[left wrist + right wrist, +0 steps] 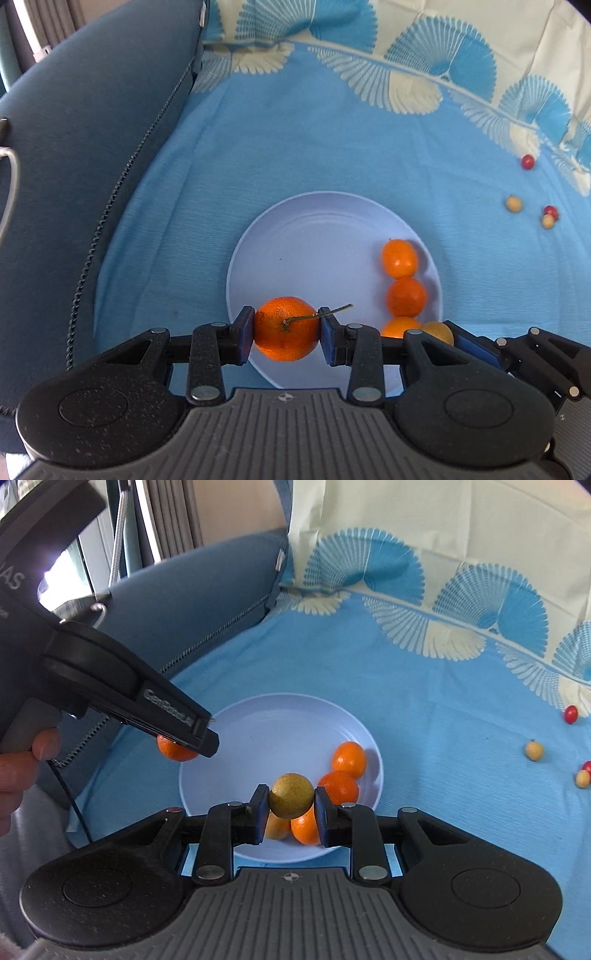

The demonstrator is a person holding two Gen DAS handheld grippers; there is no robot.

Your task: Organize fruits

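Resting on the blue patterned cloth (295, 147), a pale plate (314, 236) is seen with three oranges (405, 296) lined along its right rim and a yellowish fruit (277, 827) beside the nearest. A stemmed orange (286, 328) is pinched by the left gripper (287, 330) above the plate's near-left rim; a greenish-yellow round fruit (291, 795) is pinched by the right gripper (291, 805) above the plate's near side. Small red and tan fruits (513, 204) are scattered near the cloth's right edge.

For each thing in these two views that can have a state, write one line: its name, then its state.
Left claw: shut on stemmed orange.
Right claw: shut on yellow-green fruit.
Plate: holds three oranges and one yellowish fruit.
Small berries: loose on the cloth.
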